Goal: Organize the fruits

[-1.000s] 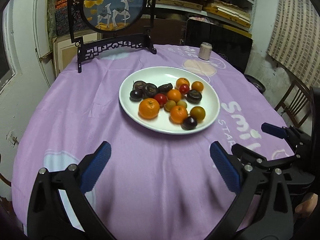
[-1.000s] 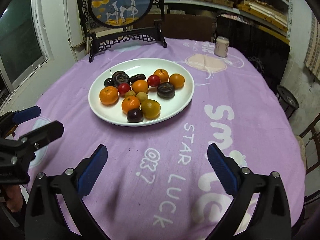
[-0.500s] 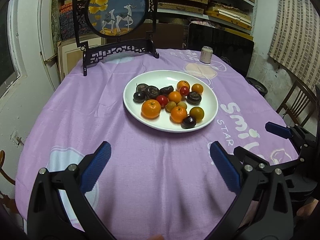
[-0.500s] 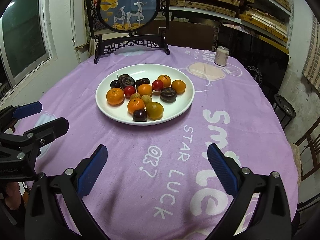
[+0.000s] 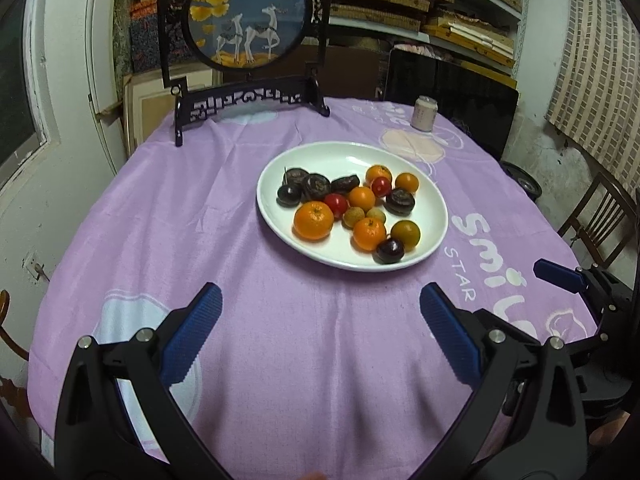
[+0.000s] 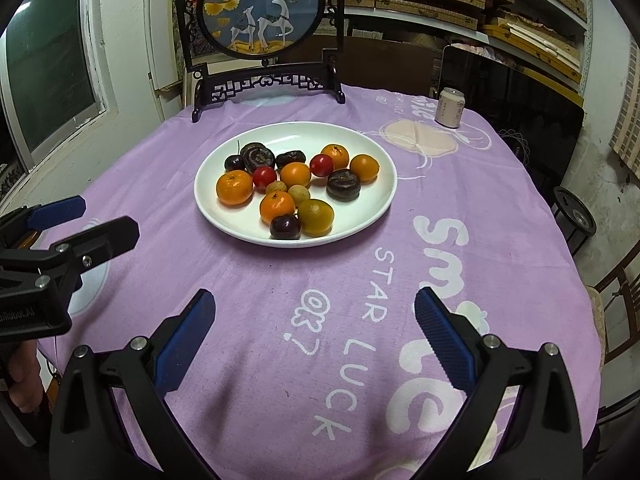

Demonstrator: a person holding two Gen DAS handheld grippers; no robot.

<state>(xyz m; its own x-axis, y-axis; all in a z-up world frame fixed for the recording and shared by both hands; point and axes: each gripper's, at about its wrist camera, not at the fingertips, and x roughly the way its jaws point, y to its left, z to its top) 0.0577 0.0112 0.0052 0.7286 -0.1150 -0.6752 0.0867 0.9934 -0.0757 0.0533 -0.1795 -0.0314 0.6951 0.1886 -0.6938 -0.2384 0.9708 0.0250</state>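
Observation:
A white oval plate (image 5: 348, 156) (image 6: 304, 130) sits mid-table and holds several mixed fruits: oranges such as the big one (image 5: 313, 220) (image 6: 234, 187), red cherry tomatoes (image 5: 336, 205) (image 6: 264, 177), dark wrinkled fruits (image 5: 400, 201) (image 6: 343, 185), a dark plum (image 5: 389, 250) (image 6: 285, 227) and small pale longans (image 5: 354, 216). My left gripper (image 5: 320, 320) hovers open over the cloth, well short of the plate. My right gripper (image 6: 314, 318) is likewise open and empty, nearer the table's front edge. Each gripper shows at the side of the other's view.
A purple printed tablecloth (image 5: 240, 240) covers the round table. A black-framed round deer screen (image 5: 248, 12) (image 6: 264, 8) stands at the back. A drink can (image 5: 424, 113) (image 6: 450, 107) is back right. Wooden chair (image 5: 600, 208) and shelves lie beyond.
Both grippers have drawn back and tilted up, so the plate looks smaller and farther and more of the screen shows. The fruits have not moved. Both stay open.

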